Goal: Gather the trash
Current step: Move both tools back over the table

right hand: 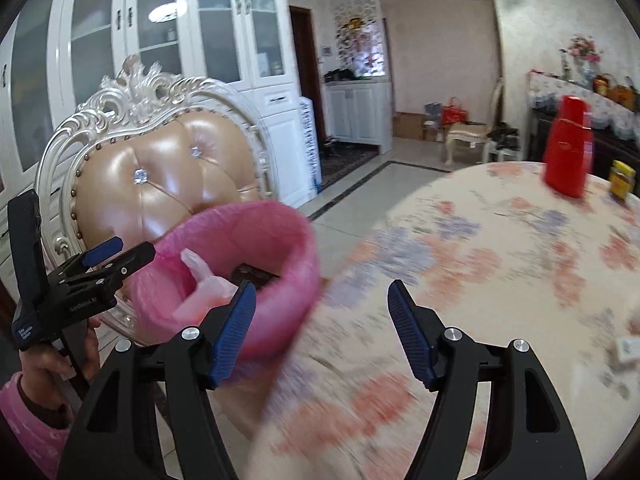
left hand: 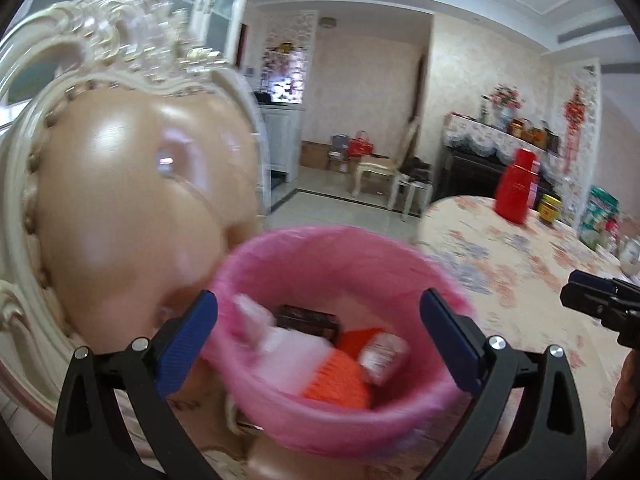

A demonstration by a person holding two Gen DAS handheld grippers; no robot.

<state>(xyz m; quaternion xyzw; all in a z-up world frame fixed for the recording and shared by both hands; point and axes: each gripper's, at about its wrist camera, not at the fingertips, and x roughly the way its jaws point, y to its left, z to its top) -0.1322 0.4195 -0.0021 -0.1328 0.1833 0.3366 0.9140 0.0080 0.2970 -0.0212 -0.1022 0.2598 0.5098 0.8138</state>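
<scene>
A pink-lined trash bin [left hand: 340, 412] stands in front of the tan padded chair, next to the round table. Inside lie a pale pink crumpled piece [left hand: 280, 344], a dark brown box [left hand: 308, 320], something orange [left hand: 340, 380] and a red-and-white wrapper [left hand: 384, 356]. My left gripper [left hand: 320, 324] is open, its blue pads on either side of the bin's mouth without pressing on it. In the right wrist view the left gripper [right hand: 116, 256] hangs just left of the bin [right hand: 256, 240]. My right gripper [right hand: 322, 328] is open over the table edge, with nothing between its fingers.
An ornate cream chair [right hand: 168, 168] backs the bin. The floral-clothed table [right hand: 500, 260] carries a red flask [right hand: 568, 152], a yellow jar [right hand: 622, 178] and a small white item [right hand: 628, 350] at the right edge. A hand in a pink sleeve [right hand: 36, 412] holds the left gripper.
</scene>
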